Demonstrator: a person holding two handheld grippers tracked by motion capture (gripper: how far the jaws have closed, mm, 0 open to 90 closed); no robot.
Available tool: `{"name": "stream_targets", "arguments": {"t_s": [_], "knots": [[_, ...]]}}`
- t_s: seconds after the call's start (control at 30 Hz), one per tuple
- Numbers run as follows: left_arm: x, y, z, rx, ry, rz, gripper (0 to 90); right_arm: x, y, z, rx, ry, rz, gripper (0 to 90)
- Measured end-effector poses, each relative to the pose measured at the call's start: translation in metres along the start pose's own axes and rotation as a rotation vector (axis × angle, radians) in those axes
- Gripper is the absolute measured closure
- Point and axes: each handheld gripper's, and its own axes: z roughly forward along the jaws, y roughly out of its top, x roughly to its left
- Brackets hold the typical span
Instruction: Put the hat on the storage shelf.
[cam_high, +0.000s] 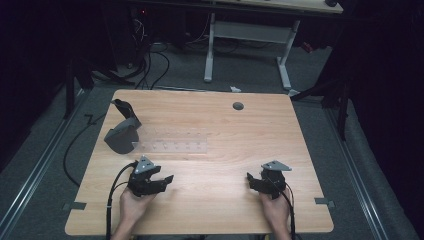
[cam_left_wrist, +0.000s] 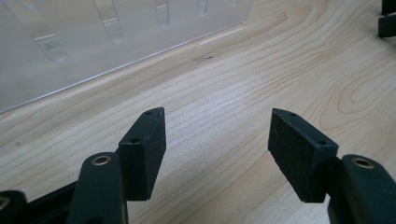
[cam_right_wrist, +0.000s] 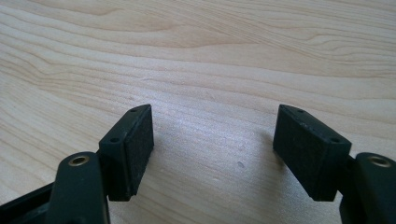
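Left gripper (cam_high: 161, 181) and right gripper (cam_high: 256, 181) gape wide, holding nothing.

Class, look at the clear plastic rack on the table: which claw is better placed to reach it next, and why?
Probably the left. The left claw sits open just near the clear rack, which lies right ahead of it in its own view. The right claw, also open, faces bare table farther away.

Dim room, grey carpet floor (cam_high: 250, 75). Light wooden table (cam_high: 225, 125) in front; white-legged desk (cam_high: 247, 35) behind it. Cables (cam_high: 150, 60) trail across the floor at rear left.
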Motion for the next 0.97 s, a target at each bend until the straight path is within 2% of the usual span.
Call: {"name": "stream_targets", "arguments": {"t_s": [0.23,0.63,0.97], "knots": [[0.003,-0.006,0.010,0.005,0.021,0.016,37.1,0.000,0.000,0.000,0.000,0.000,0.000,29.1],[0.006,-0.021,0.025,0.007,0.066,0.113,36.3,0.000,0.000,0.000,0.000,0.000,0.000,29.1],[0.005,-0.021,0.026,0.017,0.058,0.117,30.8,0.000,0.000,0.000,0.001,0.000,-0.001,29.1]]}}
